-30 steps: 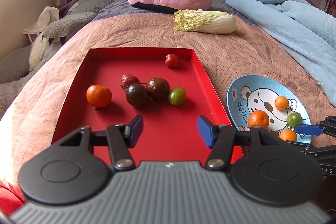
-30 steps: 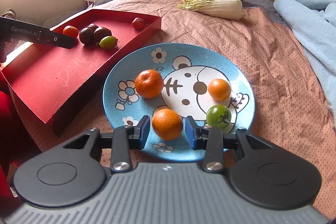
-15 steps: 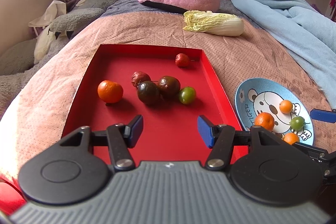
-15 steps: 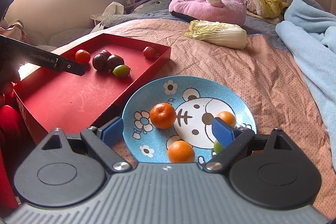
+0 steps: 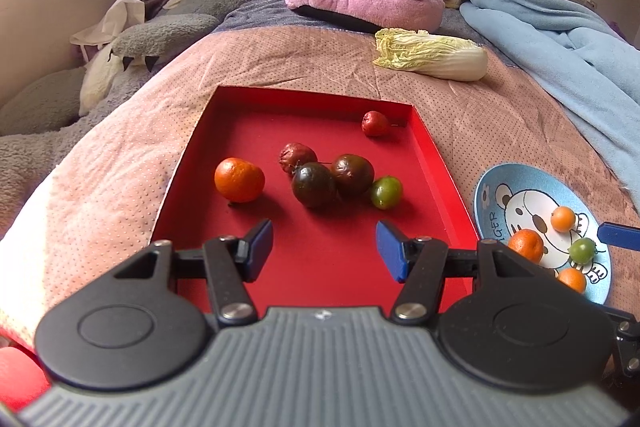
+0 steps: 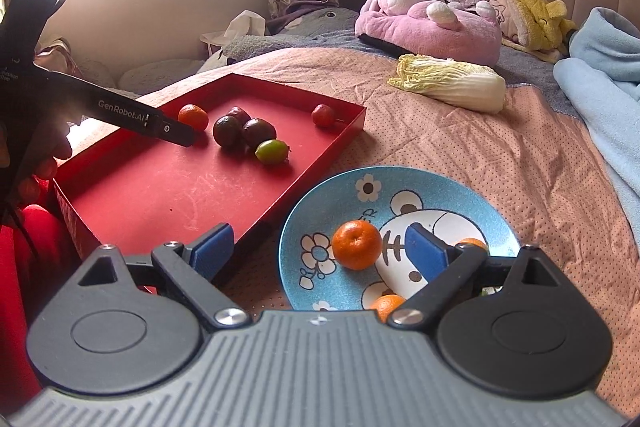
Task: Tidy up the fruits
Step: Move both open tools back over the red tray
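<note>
Your right gripper, jaws just opened wide, empty: tangerine at 12 o'clock may roll off the plate if nudged.

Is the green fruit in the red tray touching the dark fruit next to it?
Touching. In the left wrist view the green fruit presses against the right-hand dark fruit in the red tray, no gap between them.

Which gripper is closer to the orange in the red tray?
Left. The left gripper hovers open over the red tray, just short of the orange. The right gripper is open over the blue plate beside it.
</note>
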Demonstrator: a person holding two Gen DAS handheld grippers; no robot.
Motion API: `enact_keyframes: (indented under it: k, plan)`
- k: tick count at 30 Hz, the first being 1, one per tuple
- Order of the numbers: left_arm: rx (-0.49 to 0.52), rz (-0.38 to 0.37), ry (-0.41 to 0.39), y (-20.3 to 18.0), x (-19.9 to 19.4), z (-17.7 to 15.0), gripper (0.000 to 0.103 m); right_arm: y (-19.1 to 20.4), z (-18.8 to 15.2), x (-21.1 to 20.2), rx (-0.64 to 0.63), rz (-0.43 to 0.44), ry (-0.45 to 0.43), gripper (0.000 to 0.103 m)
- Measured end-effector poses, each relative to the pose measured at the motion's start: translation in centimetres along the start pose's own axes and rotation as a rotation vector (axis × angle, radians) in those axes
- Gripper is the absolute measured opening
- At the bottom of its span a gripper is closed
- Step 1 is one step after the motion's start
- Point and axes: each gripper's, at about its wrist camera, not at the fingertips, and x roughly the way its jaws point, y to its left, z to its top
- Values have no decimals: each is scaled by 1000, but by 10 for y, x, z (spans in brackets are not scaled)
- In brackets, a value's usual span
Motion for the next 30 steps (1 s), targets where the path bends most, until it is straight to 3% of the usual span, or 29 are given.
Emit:
enact_keyframes:
  k: [7, 13, 18, 25, 30]
  plan:
    - [-1, 14, 13, 8, 2, 0, 60, 9, 10, 12, -1, 44, -12, 95]
    - [53, 35, 16, 20, 7, 9, 60, 28, 31, 40, -39, 108, -3, 95]
    - [34, 36, 28, 37, 17, 17, 60, 44, 49, 70, -85, 142, 21, 93]
    - [-26, 46, 74, 53, 41, 26, 60, 51, 65, 110, -89, 154, 62, 84]
    - [-7, 46, 98, 56, 55, 30, 59, 53, 69, 135, -96, 145, 95, 77]
